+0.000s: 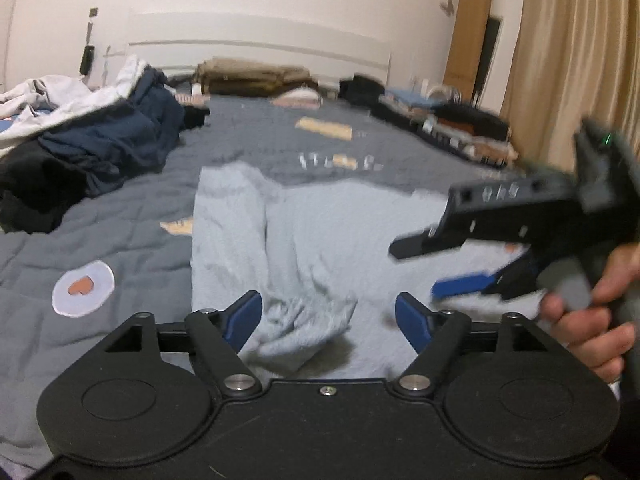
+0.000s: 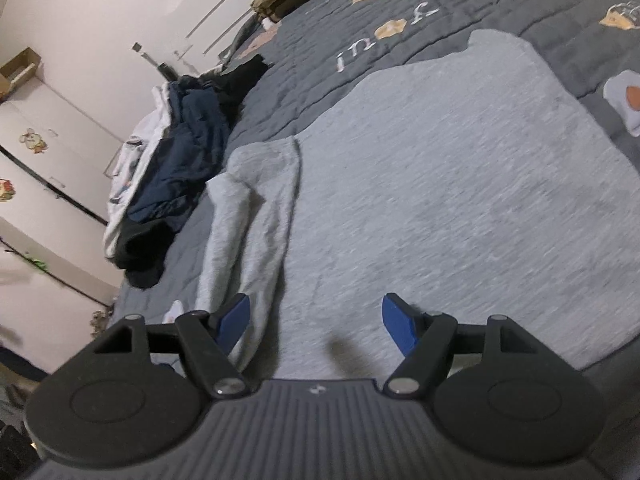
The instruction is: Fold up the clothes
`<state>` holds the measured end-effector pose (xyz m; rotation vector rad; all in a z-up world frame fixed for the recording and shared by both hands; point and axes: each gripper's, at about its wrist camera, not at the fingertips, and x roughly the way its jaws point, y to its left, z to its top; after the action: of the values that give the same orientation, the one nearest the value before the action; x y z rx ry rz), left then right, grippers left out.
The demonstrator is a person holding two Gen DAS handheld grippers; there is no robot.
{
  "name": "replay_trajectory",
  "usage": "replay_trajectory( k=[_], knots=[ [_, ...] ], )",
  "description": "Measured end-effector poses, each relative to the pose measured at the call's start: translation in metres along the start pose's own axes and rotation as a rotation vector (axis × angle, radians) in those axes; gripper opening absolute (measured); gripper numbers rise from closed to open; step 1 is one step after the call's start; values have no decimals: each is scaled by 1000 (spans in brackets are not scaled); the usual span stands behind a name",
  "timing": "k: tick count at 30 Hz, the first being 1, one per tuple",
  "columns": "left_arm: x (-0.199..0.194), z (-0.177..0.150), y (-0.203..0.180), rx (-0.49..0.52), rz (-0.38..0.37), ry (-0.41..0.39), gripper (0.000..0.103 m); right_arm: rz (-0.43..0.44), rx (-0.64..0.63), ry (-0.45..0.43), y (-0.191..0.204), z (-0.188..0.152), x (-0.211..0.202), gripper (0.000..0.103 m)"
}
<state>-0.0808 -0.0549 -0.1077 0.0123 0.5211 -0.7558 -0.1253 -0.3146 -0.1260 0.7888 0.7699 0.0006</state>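
Sweatshirt (image 2: 460,200) beneath 2 open, tilted claws

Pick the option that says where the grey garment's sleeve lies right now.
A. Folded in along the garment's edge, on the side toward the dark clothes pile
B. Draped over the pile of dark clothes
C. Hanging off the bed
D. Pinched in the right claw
A: the sleeve lies folded along the edge of the grey garment, on the side toward the dark clothes pile, and the right claw is open and empty.
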Motion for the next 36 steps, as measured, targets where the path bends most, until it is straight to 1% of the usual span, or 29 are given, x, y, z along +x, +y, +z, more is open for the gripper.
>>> replay_trajectory(
  k=[2, 5, 7, 10, 13, 16, 20, 26, 32, 36],
  knots=[
    [-10, 6, 4, -43, 16, -43, 89, 37, 5, 17, 4, -3, -1, 72],
    [-14, 13, 19, -124, 70, -76, 89, 103, 12, 45, 10, -9, -1, 72],
    [-14, 13, 32, -201, 99, -73, 89, 137, 12, 65, 16, -15, 0, 72],
    [-12, 12, 49, -307, 142, -62, 89, 139, -23, 91, 26, -24, 8, 72],
    [-12, 10, 62, -365, 183, -58, 90, 128, -45, 102, 32, -31, 16, 72],
    [-15, 10, 69, -381, 208, -59, 90, 118, -51, 105, 36, -35, 23, 72],
    [-20, 7, 75, -380, 225, -64, 90, 136, -55, 119, 41, -38, 30, 72],
    [-22, 4, 79, -379, 236, -56, 91, 125, -59, 122, 44, -44, 39, 72],
    [-23, 4, 78, -382, 235, -55, 91, 149, -63, 112, 44, -45, 46, 72],
    [-23, 5, 76, -365, 237, -56, 91, 155, -59, 104, 42, -46, 51, 72]
  ],
)
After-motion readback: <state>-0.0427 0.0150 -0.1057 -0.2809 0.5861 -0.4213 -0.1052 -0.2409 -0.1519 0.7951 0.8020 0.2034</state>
